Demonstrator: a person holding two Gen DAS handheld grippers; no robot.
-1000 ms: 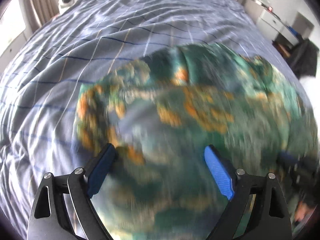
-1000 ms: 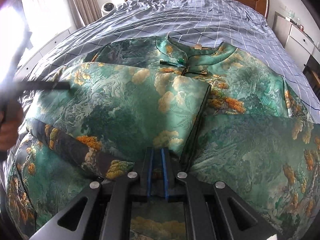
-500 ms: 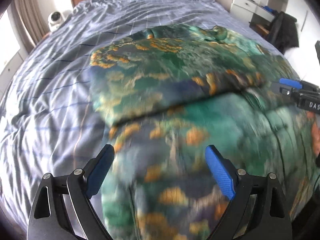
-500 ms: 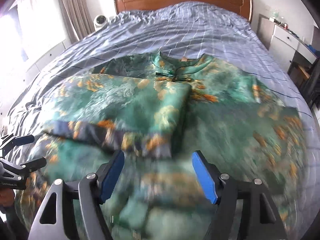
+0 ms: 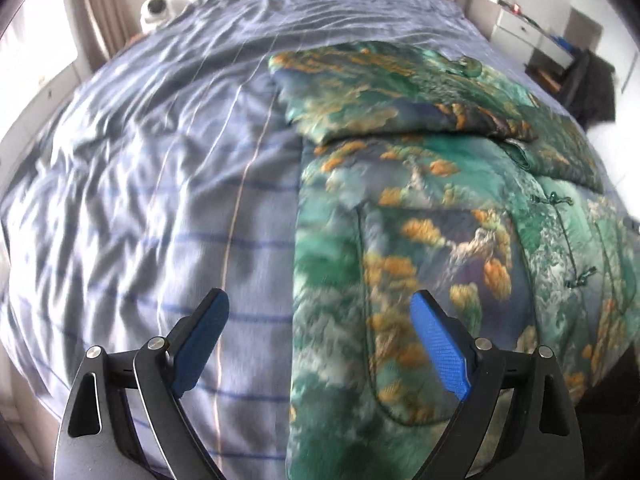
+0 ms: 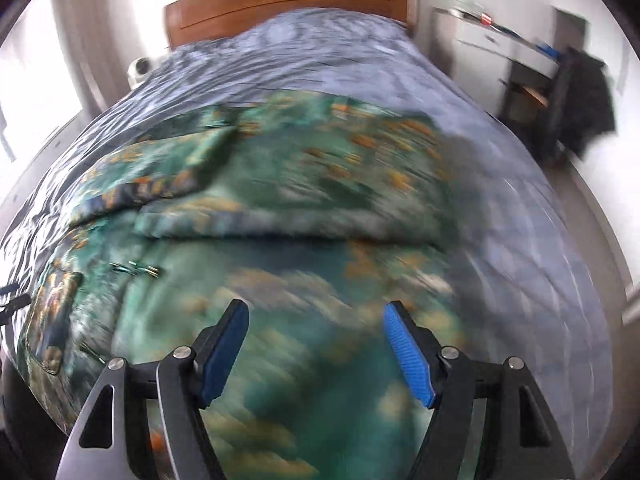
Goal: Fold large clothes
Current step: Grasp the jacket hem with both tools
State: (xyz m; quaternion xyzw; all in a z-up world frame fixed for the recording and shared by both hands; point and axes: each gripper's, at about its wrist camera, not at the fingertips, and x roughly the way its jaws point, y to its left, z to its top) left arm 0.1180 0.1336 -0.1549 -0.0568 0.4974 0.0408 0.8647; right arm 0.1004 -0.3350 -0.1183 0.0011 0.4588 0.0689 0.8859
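Both tongs apart, nothing between the pads. Left tongs [image 5: 320, 344] hover low over the left edge of the garment [image 5: 420, 208]: left pad over the bedspread [image 5: 160, 168], right pad over the green fabric. Right tongs [image 6: 316, 348] hover over the lower part of the garment [image 6: 280, 292], both pads above the cloth; contact with the fabric cannot be told.

Garment: large padded green piece with orange and white landscape print, lying flat on the bed, taking up the right half of the left wrist view and most of the right wrist view. Upper part shows folded-in panels: one flap with a dark blue-orange border [image 5: 472, 116] laid across the chest, another folded edge crossing the width in the right wrist view [image 6: 280, 228]. Knot-style fasteners [image 5: 556, 200] visible along the front opening. Rounded patch pocket outline [image 5: 380, 320] near the left tongs.

Bedspread: light blue with thin blue and tan lines, wrinkled. Wooden headboard [image 6: 288, 4] at the far end. White round device [image 5: 154, 8] beside the bed's far left corner. White dresser [image 6: 500, 40] and a dark garment on a chair [image 6: 588, 96] to the right. Right wrist view heavily motion-blurred; fine details there not readable.
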